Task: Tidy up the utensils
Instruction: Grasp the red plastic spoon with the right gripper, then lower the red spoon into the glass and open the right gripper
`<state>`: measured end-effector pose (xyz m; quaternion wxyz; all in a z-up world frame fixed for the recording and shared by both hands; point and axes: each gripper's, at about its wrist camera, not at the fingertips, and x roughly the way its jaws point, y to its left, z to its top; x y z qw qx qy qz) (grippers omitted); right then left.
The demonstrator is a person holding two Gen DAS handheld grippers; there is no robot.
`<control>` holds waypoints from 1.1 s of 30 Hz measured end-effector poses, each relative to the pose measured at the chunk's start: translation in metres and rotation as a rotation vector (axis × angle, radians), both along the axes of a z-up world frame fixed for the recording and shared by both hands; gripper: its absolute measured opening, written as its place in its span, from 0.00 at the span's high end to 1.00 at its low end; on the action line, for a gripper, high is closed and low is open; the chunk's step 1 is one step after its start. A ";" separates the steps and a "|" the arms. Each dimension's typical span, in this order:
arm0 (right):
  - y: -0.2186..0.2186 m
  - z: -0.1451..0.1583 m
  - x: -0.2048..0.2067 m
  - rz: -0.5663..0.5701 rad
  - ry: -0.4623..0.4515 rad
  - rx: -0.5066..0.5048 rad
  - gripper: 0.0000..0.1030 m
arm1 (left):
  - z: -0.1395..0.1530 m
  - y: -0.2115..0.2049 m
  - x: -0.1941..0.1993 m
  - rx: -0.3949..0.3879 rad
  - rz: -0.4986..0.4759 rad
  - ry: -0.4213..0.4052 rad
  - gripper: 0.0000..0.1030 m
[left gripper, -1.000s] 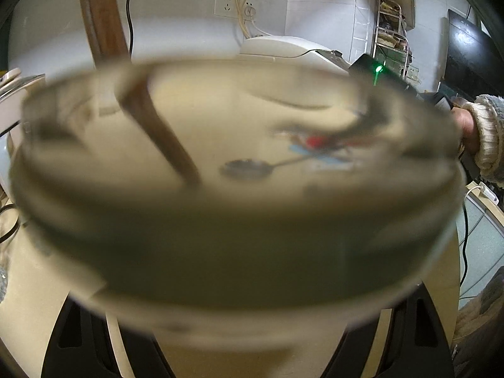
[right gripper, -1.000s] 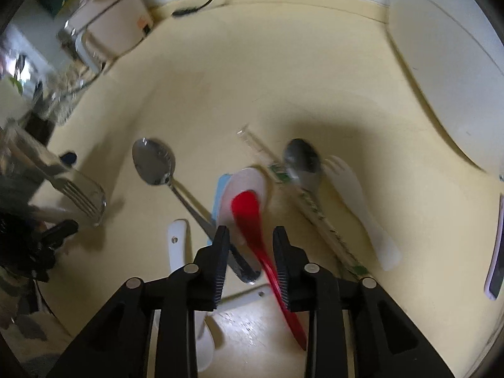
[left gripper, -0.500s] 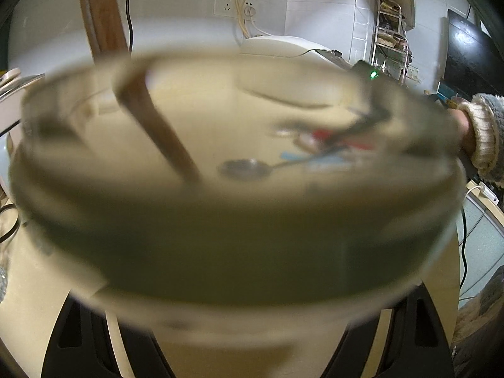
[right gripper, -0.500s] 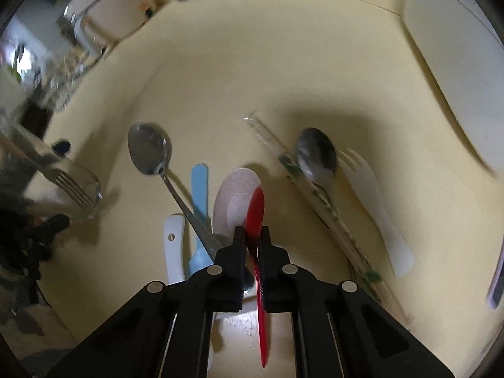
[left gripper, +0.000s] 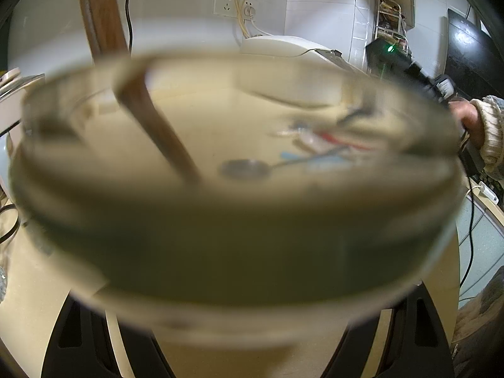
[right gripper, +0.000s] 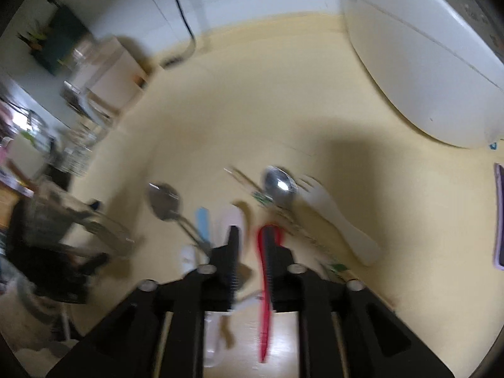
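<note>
The left gripper [left gripper: 249, 340] is clamped around a clear glass jar [left gripper: 239, 245], which fills most of the left wrist view and is badly out of focus. A brown wooden handle [left gripper: 104, 25] stands in the jar and leans out past its rim at the upper left of the frame. Through the glass, at the centre right, the loose utensils lie on the cream counter [right gripper: 245, 100], smeared and small. At the right edge a hand [left gripper: 469, 119] in a knitted cuff holds the other tool.

In the right wrist view, the right gripper [right gripper: 252, 236] sits low in the centre of the frame, its jaws opening. A red spoon [right gripper: 264, 308] lies along the inner face of the right-hand finger; the frame is too blurred to say whether it is still pinched. Left of the gripper lie a steel spoon [right gripper: 163, 200], a blue handle [right gripper: 203, 222] and a white handle [right gripper: 187, 256]. To the right are a second steel spoon [right gripper: 280, 187], a white spork [right gripper: 340, 220] and a long wrapped stick [right gripper: 302, 236] with green print too blurred to read. A white appliance [right gripper: 419, 63] fills the upper right. No writing can be read anywhere.
</note>
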<state>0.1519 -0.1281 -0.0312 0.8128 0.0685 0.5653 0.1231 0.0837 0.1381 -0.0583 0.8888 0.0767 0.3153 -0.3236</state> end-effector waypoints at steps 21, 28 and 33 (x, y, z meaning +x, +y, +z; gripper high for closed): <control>0.033 -0.030 0.003 0.136 0.006 -0.262 0.78 | 0.000 -0.001 0.000 -0.007 0.000 0.005 0.18; 0.022 -0.027 -0.003 0.098 -0.012 -0.230 0.78 | -0.001 0.001 0.000 -0.010 0.002 0.007 0.18; 0.005 -0.003 -0.025 0.078 -0.089 -0.183 0.78 | -0.001 0.001 0.000 -0.010 0.003 0.007 0.18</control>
